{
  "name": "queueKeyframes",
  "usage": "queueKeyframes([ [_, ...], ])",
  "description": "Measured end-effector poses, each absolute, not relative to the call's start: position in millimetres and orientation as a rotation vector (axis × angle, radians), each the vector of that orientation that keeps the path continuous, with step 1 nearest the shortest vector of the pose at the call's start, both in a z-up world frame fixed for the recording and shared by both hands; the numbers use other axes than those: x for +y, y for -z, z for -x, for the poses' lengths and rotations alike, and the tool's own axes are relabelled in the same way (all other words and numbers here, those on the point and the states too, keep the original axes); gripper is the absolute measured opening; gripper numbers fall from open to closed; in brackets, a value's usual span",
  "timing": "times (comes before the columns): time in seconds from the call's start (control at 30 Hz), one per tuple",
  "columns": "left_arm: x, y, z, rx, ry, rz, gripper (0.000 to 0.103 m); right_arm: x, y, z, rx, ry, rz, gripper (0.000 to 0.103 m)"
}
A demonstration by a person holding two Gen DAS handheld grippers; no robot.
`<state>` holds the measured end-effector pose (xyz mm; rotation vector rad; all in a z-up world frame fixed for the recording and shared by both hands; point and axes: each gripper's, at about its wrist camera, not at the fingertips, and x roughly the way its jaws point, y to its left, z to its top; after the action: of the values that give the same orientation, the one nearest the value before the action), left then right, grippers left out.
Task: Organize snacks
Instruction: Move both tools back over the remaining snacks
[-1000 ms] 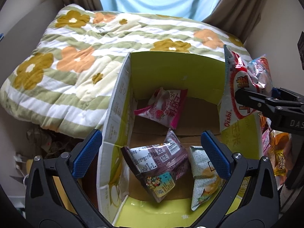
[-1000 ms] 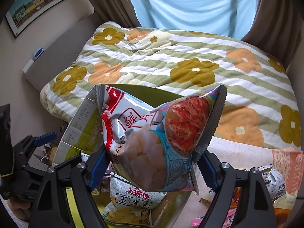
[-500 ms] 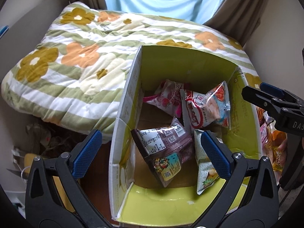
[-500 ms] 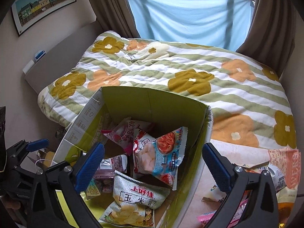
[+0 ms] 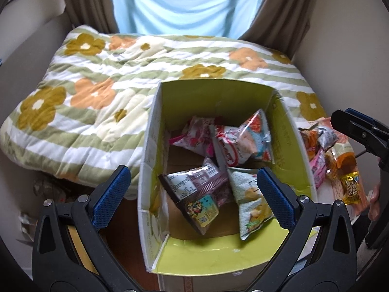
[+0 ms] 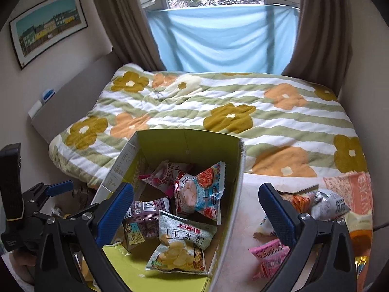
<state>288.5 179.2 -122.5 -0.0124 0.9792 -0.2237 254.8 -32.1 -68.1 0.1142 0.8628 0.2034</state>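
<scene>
Right gripper (image 6: 195,215) jaws just opening wide, empty, shrimp-chip bag (image 6: 199,192) now lying inside box (image 6: 189,143) at 12 o'clock; loose snacks (image 6: 269,260) at 3 o'clock waiting next.

- Left tongs (image 5: 193,187): both black arms reach forward and downward from the bottom of the left wrist view, their blue ribbed pads (image 5: 110,196) set wide apart with nothing pressed between them.
- From the right wrist view, the left tongs (image 6: 52,188) show at the left edge, one blue-tipped finger pointing right.
- Right tongs (image 6: 195,213): jaws spread wide, having just been opening, and nothing is gripped between the blue pads (image 6: 276,215).
- In the left wrist view, the right tongs (image 5: 357,127) enter from the right edge, black fingers aimed leftward.
- A person's fingertips (image 5: 375,200) show at that same right edge, below the tongs.
</scene>
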Motion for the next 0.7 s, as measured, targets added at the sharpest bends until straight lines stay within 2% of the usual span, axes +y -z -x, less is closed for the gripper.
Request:
queueKeyframes([
  [0.3,114.3,99.8,-272.7,0.932,0.375,-0.018,0.103,-82.5,49.1,-194.0,0.803,-0.065,-0.126,0.103],
  [0.7,-28.5,101.1,-219.7,0.953,0.459,-0.058,0.103,-211.1,55.3,-121.6,0.828,0.056,-0.168,0.103],
])
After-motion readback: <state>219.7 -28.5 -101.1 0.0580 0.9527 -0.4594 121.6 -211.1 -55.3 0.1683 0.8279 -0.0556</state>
